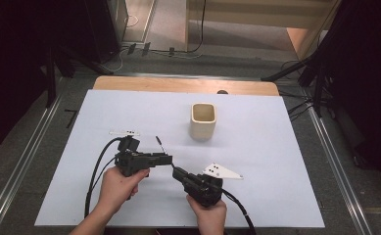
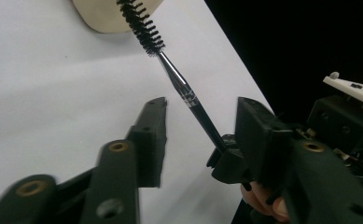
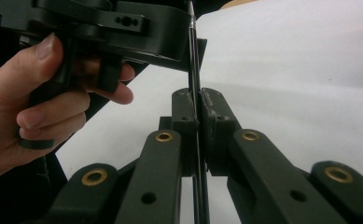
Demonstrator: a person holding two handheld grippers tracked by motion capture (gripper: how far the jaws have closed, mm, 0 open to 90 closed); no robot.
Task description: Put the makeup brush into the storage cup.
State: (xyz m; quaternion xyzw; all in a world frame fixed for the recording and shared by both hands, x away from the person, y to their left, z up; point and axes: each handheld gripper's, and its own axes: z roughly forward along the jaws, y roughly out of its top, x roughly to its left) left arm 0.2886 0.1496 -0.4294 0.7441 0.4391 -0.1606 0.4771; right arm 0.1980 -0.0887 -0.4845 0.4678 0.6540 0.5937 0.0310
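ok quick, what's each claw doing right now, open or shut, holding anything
Left claw: open, jaws either side of the brush handle, not gripping it.
Right claw: shut on the brush handle.

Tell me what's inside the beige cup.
The cup stands upright with its mouth open. The part of its inside that shows looks empty, plain beige wall; its bottom is hidden by the rim from this angle.

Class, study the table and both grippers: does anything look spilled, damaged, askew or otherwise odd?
Nothing stands out. The cup stands upright on the white table cover; the right gripper clamps the small brush, and the left gripper is open around it.
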